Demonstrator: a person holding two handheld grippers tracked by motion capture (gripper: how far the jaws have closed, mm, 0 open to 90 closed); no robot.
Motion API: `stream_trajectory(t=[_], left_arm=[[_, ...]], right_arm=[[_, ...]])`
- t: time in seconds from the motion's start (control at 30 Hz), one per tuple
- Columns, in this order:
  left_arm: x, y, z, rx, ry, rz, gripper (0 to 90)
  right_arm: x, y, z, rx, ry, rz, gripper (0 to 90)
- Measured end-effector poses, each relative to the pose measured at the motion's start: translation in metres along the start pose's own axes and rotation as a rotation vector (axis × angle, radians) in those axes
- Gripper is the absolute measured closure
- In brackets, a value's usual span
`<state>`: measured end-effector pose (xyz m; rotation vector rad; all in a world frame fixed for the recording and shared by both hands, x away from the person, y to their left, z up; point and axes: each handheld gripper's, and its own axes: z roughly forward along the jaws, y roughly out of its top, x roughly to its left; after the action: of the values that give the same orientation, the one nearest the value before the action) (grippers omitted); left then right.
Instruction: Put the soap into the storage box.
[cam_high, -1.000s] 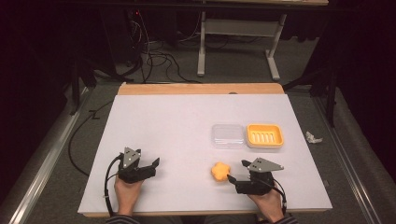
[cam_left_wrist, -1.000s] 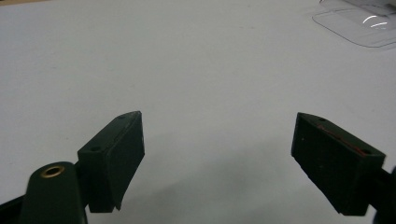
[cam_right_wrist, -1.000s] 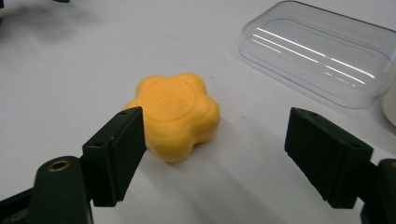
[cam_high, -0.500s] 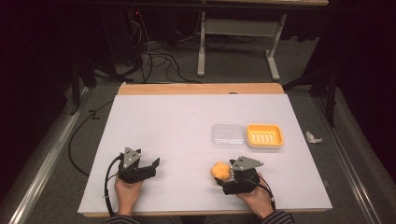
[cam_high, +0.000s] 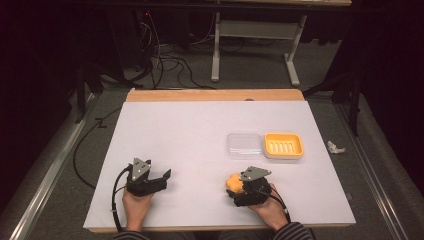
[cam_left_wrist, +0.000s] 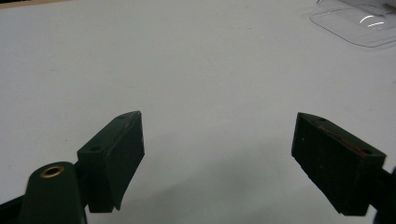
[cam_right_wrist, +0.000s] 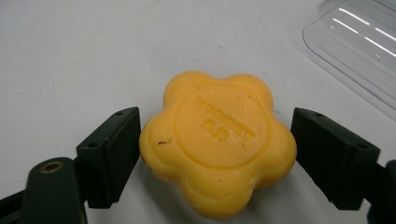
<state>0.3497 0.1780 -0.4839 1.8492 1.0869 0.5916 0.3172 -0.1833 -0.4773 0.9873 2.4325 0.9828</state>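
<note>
A yellow flower-shaped soap bar (cam_right_wrist: 219, 140) lies flat on the white table (cam_high: 200, 135), near its front edge. My right gripper (cam_right_wrist: 215, 135) has it between its jaws, which have just been closing. Both pads now touch the soap's sides. In the high view the soap (cam_high: 233, 182) shows at the left tip of the right gripper (cam_high: 236, 188), held by a hand with a striped sleeve. My left gripper (cam_high: 166, 176) rests at the front left, held in the other hand. Its jaws stand wide apart over bare table (cam_left_wrist: 219, 140) with nothing between them.
A clear plastic lid (cam_high: 244, 145) lies right of the table's middle, with an orange soap dish (cam_high: 283, 145) touching its right side. A crumpled white scrap (cam_high: 335, 147) lies on the floor past the right edge. Cables and a metal stand are behind the table.
My right gripper moved left from beside the soap until its jaws stood around it, and they narrowed onto it. The left gripper stayed still.
</note>
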Motion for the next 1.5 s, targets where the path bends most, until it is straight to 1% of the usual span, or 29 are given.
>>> stream_trajectory(t=[0.03, 0.1, 0.2, 0.27, 0.4, 0.5, 0.6, 0.67, 0.77, 0.8, 0.97, 1.1, 1.23, 1.3, 1.5], left_arm=[[0.0, 0.0, 0.0, 0.002, -0.001, 0.001, 17.5], [0.0, 0.0, 0.0, 0.001, 0.0, 0.0, 17.5], [0.0, 0.0, 0.0, 0.0, 0.0, -0.001, 17.5], [0.0, 0.0, 0.0, 0.003, -0.001, -0.002, 17.5], [0.001, 0.0, 0.001, 0.007, -0.005, -0.001, 17.7], [0.0, 0.0, 0.001, 0.005, -0.002, -0.002, 17.7], [0.0, 0.0, 0.001, 0.007, 0.001, -0.004, 17.8], [0.001, 0.0, 0.001, 0.012, 0.01, -0.007, 18.5], [0.001, 0.001, 0.001, 0.013, 0.006, -0.015, 18.8], [0.001, 0.001, 0.001, 0.013, 0.007, -0.013, 18.8], [0.001, 0.001, 0.001, 0.015, 0.008, -0.015, 18.8], [0.001, 0.001, 0.001, 0.014, 0.009, -0.013, 18.8], [0.001, 0.0, 0.001, 0.011, 0.011, -0.013, 18.8], [0.001, 0.001, 0.001, 0.013, 0.012, -0.01, 18.8], [0.001, 0.0, 0.001, 0.011, 0.013, -0.012, 18.8]], right_arm=[[0.0, 0.0, 0.0, -0.005, 0.004, 0.001, 24.7], [0.001, -0.001, 0.0, -0.006, 0.006, -0.005, 24.9], [0.0, -0.001, 0.0, -0.007, 0.012, 0.0, 25.2], [0.0, -0.001, 0.0, -0.005, 0.009, -0.011, 25.3], [0.0, -0.002, 0.0, -0.015, 0.011, -0.006, 25.5], [0.0, -0.002, 0.0, -0.012, 0.006, -0.016, 25.5], [-0.001, -0.002, -0.002, -0.025, 0.003, -0.006, 25.6], [-0.003, -0.002, -0.004, -0.029, 0.004, 0.007, 25.6], [-0.007, -0.002, -0.009, -0.04, -0.007, 0.011, 25.6], [-0.008, -0.002, -0.012, -0.041, -0.014, 0.012, 25.6], [-0.019, -0.004, -0.025, -0.061, -0.028, 0.047, 25.6], [-0.027, -0.006, -0.033, -0.071, -0.045, 0.054, 25.6], [-0.034, -0.007, -0.041, -0.084, -0.048, 0.083, 25.6], [-0.038, -0.008, -0.044, -0.083, -0.05, 0.096, 25.6], [-0.046, -0.01, -0.053, -0.086, -0.064, 0.106, 25.6]])
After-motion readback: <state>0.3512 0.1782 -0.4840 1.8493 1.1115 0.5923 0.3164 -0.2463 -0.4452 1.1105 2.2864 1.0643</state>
